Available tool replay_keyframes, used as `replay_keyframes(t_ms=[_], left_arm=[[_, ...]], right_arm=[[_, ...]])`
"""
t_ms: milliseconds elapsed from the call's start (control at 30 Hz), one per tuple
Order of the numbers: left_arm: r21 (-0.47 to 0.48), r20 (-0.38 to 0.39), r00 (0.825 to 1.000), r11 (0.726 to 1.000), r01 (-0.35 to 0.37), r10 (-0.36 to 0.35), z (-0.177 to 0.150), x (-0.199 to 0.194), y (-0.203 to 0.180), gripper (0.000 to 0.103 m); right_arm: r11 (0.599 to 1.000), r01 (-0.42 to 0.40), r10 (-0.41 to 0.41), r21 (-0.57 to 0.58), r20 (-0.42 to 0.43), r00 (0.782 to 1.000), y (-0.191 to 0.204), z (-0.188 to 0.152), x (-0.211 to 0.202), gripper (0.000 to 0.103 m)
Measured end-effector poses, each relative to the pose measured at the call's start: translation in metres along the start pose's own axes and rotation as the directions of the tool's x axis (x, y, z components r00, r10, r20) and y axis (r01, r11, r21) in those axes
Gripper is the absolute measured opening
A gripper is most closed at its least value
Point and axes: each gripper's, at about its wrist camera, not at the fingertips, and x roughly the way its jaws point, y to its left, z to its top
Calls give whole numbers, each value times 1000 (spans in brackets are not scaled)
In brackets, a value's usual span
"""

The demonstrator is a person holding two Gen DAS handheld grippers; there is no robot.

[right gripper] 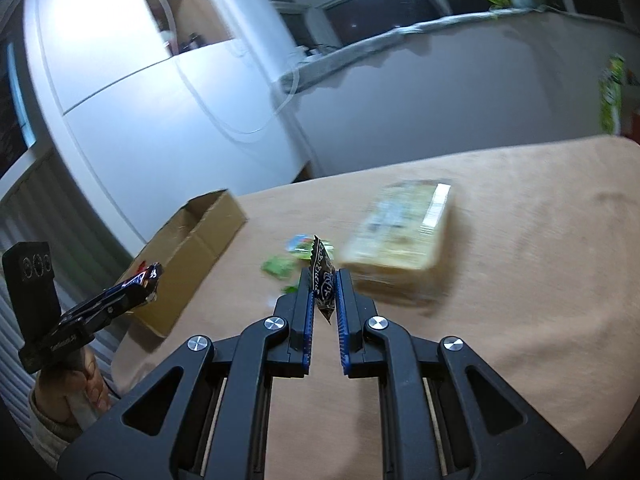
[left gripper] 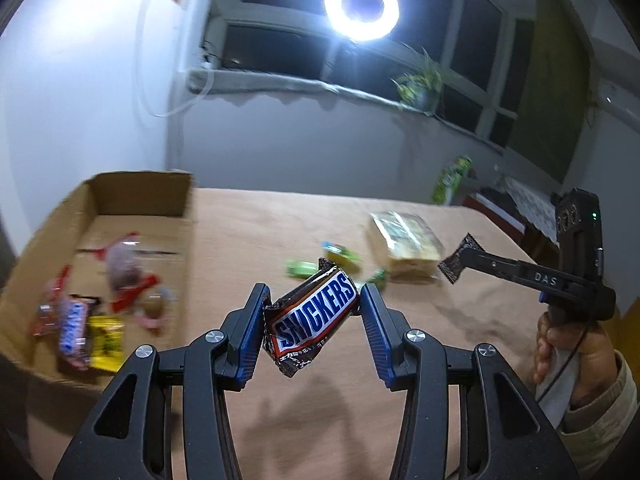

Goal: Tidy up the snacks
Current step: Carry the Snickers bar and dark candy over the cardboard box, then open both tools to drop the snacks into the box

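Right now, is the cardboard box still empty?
No, the cardboard box already holds several wrapped snacks, among them a Snickers bar and a yellow packet.

Dim room; ring light (left gripper: 361, 7) glares overhead. Fisheye bends edges, motion blur on bkgd, soft shadows on table (left gripper: 460, 320).

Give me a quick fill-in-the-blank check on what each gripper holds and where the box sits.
1. The left gripper is shut on a ____ bar.
2. The right gripper pinches a small dark ____.
3. The cardboard box already holds several ____.
4. The large clear-wrapped pack lies on the ____, outside the box.

Missing words: Snickers; wrapper; snacks; table
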Motion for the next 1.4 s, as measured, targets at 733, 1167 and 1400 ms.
replay_keyframes(t_ms=[733, 1167, 1400], left_arm=[[-145, 102, 983, 980, -140, 155, -3, -49, 115, 45], [-156, 70, 982, 975, -161, 173, 14, -23, 147, 50], [-202, 91, 973, 961, -189, 211, -10, -45, 141, 71]], right_arm=[[938, -245, 227, -246, -98, 969, 187, 25, 95, 10], [919, -286, 240, -271, -188, 952, 224, 29, 145, 11], [940, -210, 178, -269, -137, 974, 201, 14, 127, 19]])
